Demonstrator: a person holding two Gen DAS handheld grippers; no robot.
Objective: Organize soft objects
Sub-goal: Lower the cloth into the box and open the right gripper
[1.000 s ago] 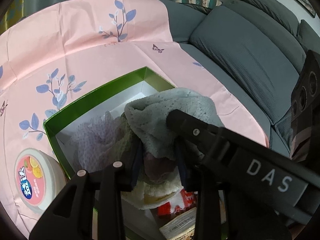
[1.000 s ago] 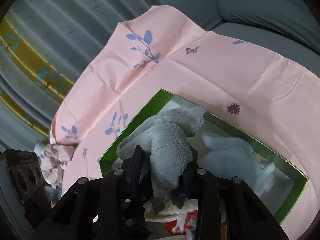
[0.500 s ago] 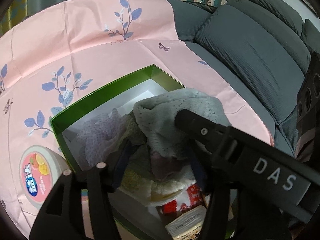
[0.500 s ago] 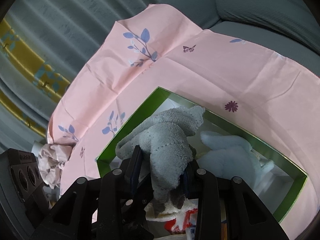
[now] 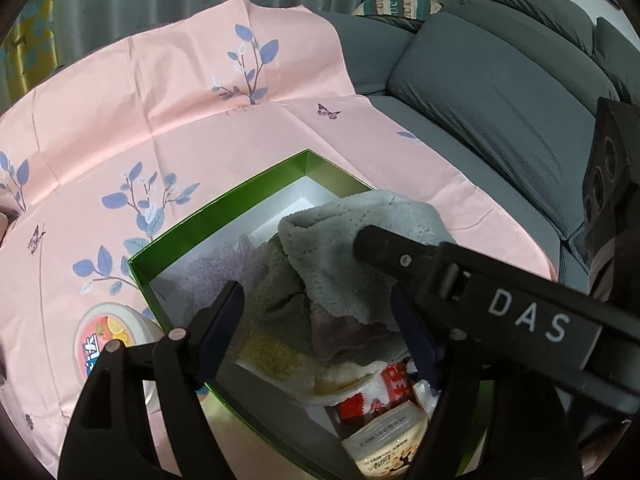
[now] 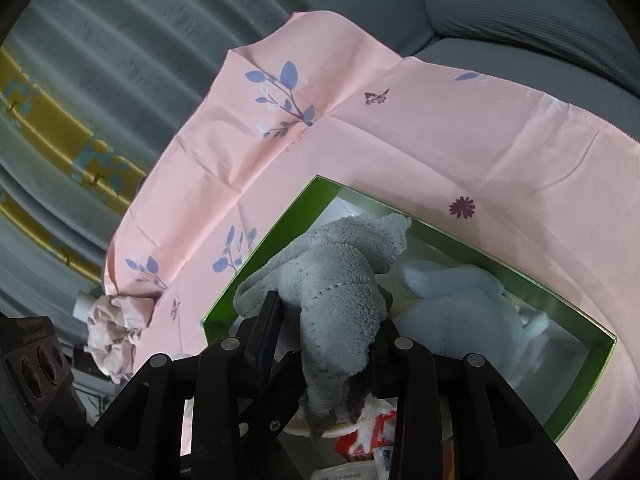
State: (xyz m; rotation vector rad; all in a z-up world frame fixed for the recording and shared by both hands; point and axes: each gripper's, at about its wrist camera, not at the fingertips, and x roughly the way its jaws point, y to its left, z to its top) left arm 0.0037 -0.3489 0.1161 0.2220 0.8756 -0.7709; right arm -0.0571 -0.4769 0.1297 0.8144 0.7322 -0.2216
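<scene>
While R tongs (image 6: 326,344) grip grey towel (image 6: 336,288), only L view shows L tongs (image 5: 320,320) opening, nothing pinched.

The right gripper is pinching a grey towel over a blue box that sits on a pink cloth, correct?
Not quite: the box is green, not blue, as the right wrist view shows. The rest holds: the right gripper pinches the grey towel over it, on the pink cloth.

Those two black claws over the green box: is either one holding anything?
The right gripper pinches the grey towel at its bunched middle. The left gripper is opening and holds nothing.
</scene>
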